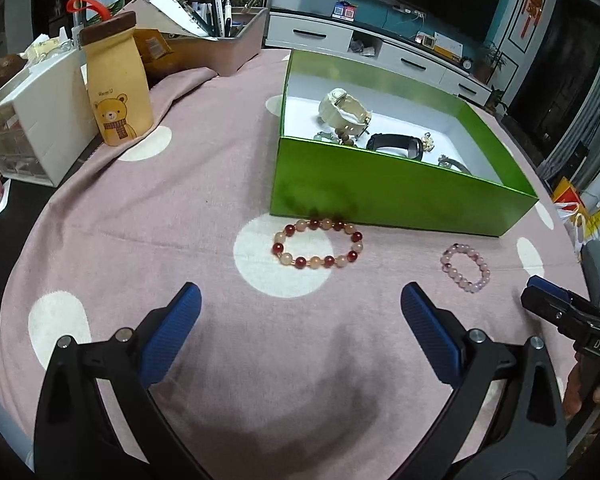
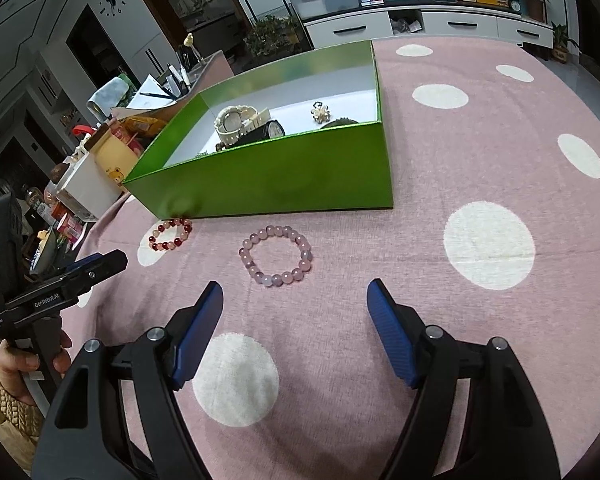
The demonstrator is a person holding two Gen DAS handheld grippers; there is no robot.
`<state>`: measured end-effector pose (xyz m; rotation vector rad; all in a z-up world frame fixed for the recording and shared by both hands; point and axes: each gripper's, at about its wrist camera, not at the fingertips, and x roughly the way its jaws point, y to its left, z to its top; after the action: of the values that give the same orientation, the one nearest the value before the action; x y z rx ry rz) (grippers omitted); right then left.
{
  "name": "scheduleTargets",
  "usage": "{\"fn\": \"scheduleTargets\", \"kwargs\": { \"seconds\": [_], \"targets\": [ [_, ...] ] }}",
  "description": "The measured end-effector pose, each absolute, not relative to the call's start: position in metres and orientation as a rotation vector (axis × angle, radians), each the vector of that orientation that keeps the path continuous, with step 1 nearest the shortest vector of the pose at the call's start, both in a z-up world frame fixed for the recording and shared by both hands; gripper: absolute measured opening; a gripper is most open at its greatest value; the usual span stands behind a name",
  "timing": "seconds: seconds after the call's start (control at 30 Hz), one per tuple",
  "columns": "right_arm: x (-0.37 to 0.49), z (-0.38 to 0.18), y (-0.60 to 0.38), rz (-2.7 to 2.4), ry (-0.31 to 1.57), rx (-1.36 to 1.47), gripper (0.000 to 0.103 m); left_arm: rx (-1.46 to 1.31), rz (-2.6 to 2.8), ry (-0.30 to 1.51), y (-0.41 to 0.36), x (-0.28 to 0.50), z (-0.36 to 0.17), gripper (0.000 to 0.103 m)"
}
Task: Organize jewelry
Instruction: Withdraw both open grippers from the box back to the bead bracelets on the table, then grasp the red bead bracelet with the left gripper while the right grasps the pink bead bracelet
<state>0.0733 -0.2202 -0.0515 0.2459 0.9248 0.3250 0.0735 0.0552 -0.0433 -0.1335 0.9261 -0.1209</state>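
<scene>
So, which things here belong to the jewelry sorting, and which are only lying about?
For the job: red and peach bead bracelet; pale pink bead bracelet; open green cardboard box; cream wristwatch inside.

Lying about: yellow bear-print bottle; white plastic drawer unit; grey pen holder.

Left tool and right tool, jaws spread wide.

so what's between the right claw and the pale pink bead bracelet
Nothing but bare pink dotted cloth. In the right wrist view the open right claw faces the pale pink bead bracelet with no object between them.
</scene>
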Motion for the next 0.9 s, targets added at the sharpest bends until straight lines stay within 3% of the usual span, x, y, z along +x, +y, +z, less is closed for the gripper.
{"fn": "scheduleTargets", "kwargs": {
  "seconds": [0.13, 0.33, 0.67, 0.73, 0.9],
  "targets": [
    [0.078, -0.056, -0.218, 0.320, 0.927, 0.238, 0.075, -0.139, -0.103, 0.929, 0.056, 0.083, -0.047, 0.099],
    [0.084, -0.059, -0.212, 0.317, 0.925, 0.200, 0.074, -0.144, -0.066, 0.944, 0.061, 0.098, -0.053, 0.079],
    [0.099, -0.065, -0.198, 0.320, 0.926, 0.110, 0.050, -0.101, -0.054, 0.961, 0.057, 0.117, -0.065, 0.050],
    [0.103, -0.066, -0.194, 0.317, 0.928, 0.088, 0.047, -0.084, -0.050, 0.964, 0.055, 0.120, -0.067, 0.040],
    [0.109, -0.069, -0.185, 0.310, 0.937, 0.036, 0.038, -0.034, -0.066, 0.948, 0.050, 0.121, -0.069, 0.038]
  ]
}}
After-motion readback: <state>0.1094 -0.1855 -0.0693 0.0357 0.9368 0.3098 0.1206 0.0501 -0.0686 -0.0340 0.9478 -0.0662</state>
